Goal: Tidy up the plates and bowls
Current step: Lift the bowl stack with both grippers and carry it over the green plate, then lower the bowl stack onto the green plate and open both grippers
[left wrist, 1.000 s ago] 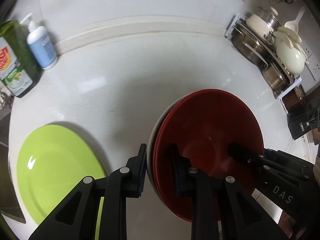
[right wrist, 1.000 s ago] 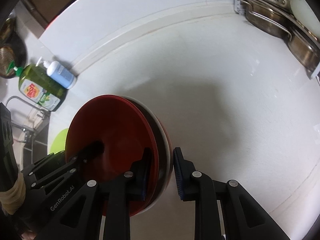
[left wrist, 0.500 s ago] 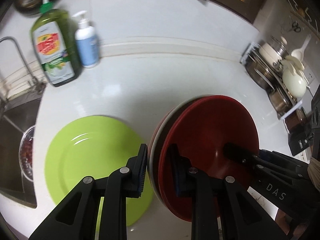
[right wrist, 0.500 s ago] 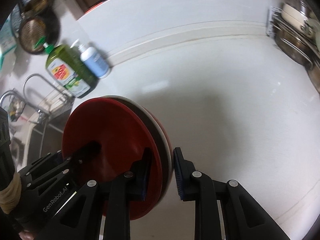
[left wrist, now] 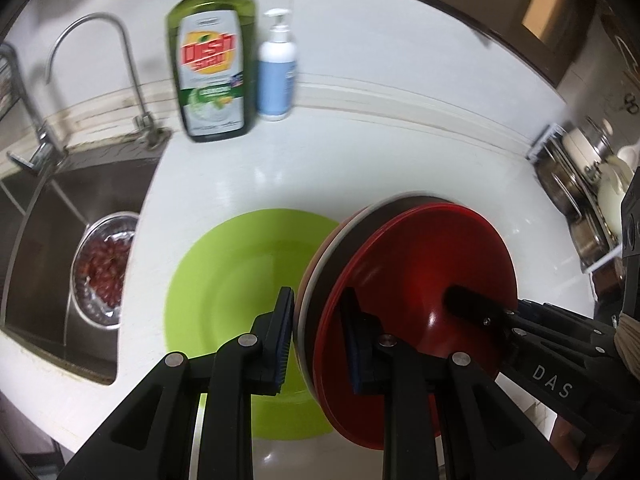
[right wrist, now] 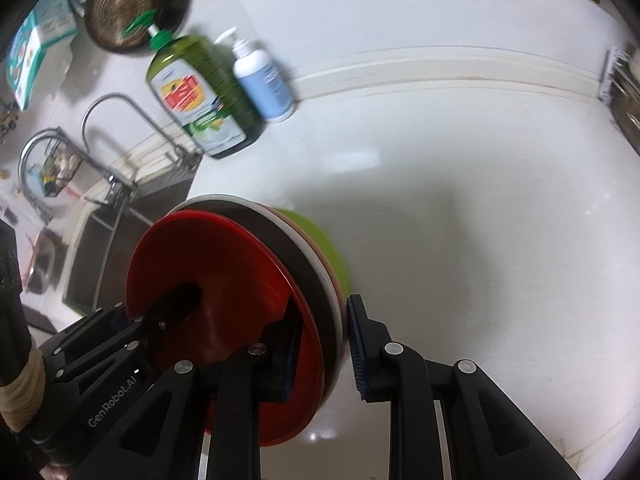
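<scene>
A stack of red and white dishes [left wrist: 420, 264] hangs tilted above the white counter, carried between both grippers. My left gripper [left wrist: 320, 344] is shut on the stack's left rim, one finger inside the top red dish and one outside. On the opposite rim my right gripper [right wrist: 324, 354] is shut in the same way, and its black fingers [left wrist: 480, 308] reach into the dish in the left wrist view. A lime green plate [left wrist: 240, 272] lies flat on the counter, partly under the stack. From the right wrist, the stack [right wrist: 208, 280] hides most of the green plate [right wrist: 330, 248].
A green dish soap bottle [left wrist: 212, 68] and a white pump bottle [left wrist: 277, 68] stand at the back wall. A steel sink [left wrist: 48, 248] with a faucet [left wrist: 92, 40] and a colander of red food [left wrist: 105, 268] lies left. A rack of pots [left wrist: 580, 184] stands right.
Both grippers have carried the stack leftward across the counter, towards the sink. The green plate, apart from the stack before, now lies partly beneath it.
</scene>
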A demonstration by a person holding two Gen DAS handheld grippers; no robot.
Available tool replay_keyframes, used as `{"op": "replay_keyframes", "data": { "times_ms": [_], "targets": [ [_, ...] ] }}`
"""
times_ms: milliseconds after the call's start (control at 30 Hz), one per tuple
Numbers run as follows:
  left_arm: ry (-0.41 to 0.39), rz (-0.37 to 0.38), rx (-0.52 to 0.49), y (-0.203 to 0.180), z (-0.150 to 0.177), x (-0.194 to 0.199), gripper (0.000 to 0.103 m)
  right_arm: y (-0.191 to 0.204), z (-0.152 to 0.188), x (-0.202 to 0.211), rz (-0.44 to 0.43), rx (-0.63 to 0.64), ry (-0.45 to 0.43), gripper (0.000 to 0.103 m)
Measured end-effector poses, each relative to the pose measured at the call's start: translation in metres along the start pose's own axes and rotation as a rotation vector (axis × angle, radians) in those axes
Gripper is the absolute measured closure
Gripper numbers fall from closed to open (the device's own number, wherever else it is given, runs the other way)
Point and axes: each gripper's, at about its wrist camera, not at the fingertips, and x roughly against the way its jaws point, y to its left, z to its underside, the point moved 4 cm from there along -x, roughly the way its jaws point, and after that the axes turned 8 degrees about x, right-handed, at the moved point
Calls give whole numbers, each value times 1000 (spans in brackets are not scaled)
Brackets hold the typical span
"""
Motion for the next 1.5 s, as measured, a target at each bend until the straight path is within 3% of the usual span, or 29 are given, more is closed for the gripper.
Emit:
{"op": "replay_keyframes", "data": {
  "times_ms": [300, 900, 1500],
  "targets": [
    [27, -47, 59, 42, 2, -3, 79, 29, 3, -21, -48, 35, 69, 79],
    [123, -78, 93, 72, 4, -34, 79, 42, 6, -64, -78, 7, 215, 79],
    [178, -48, 107, 80, -3, -57, 79, 44, -5, -72, -48, 30, 190, 77]
  ]
}}
